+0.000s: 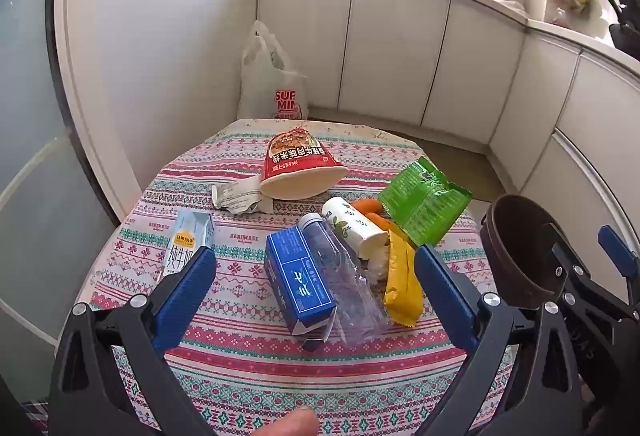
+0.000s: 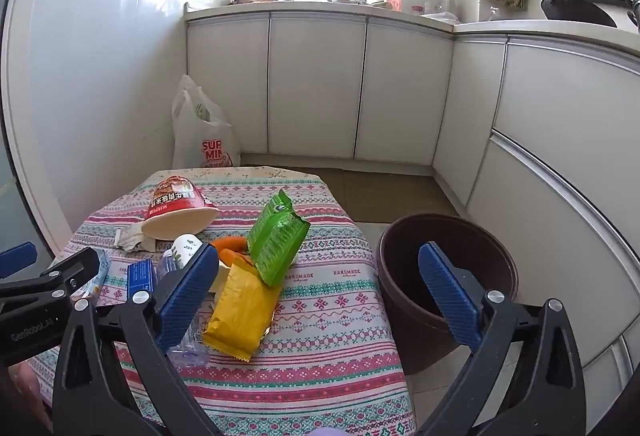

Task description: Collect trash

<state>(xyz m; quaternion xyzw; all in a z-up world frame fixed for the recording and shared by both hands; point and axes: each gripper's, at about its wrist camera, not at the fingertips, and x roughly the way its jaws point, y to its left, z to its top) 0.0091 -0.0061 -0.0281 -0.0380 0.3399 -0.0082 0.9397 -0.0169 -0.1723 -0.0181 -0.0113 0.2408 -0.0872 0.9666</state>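
Note:
Trash lies on a table with a patterned cloth (image 1: 248, 356): a blue carton (image 1: 298, 282), a crushed clear bottle (image 1: 344, 276), a yellow wrapper (image 1: 402, 284), a green bag (image 1: 424, 201), a red noodle bowl (image 1: 302, 167) on its side, a white paper cup (image 1: 354, 232), a milk carton (image 1: 188, 240) and crumpled paper (image 1: 236, 197). My left gripper (image 1: 316, 268) is open above the blue carton and the bottle. My right gripper (image 2: 320, 272) is open and empty above the table's right edge, with the yellow wrapper (image 2: 240, 312) by its left finger. A brown bin (image 2: 444, 288) stands on the floor right of the table.
A white plastic bag (image 2: 204, 131) stands on the floor behind the table. White cabinets (image 2: 360, 87) line the back and right. Orange carrots (image 2: 230, 248) lie among the trash. The brown bin also shows in the left wrist view (image 1: 516, 248).

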